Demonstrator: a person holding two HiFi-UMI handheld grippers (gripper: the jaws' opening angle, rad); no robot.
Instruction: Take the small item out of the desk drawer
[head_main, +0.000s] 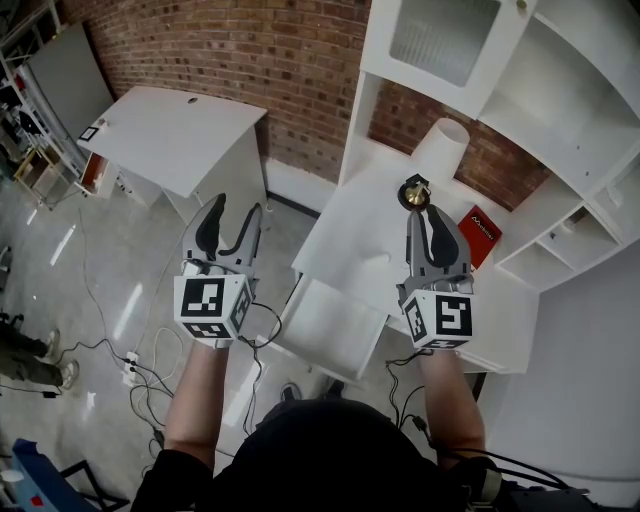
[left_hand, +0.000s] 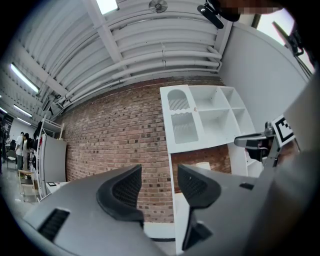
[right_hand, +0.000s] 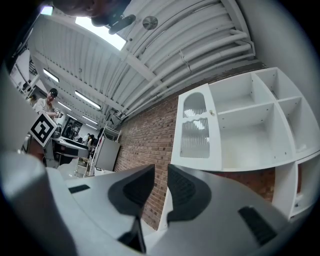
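Left claw (head_main: 236, 215) open, right claw (head_main: 427, 215) slightly parted, both empty. Brass item (head_main: 413, 190) near table (head_main: 350, 230) back edge; if I drop right claw carelessly, could topple it.

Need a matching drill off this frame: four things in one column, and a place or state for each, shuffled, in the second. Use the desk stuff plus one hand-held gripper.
Things
1. red book
2. drawer
3. white cylinder
4. left hand-held gripper

Places or states
A. pulled open at the front of the desk
B. jaws apart, nothing between them
C. lying flat at the desk's right side, by the shelves
D. standing at the back of the desk, near the brick wall

Pairs: 1-C, 2-A, 3-D, 4-B
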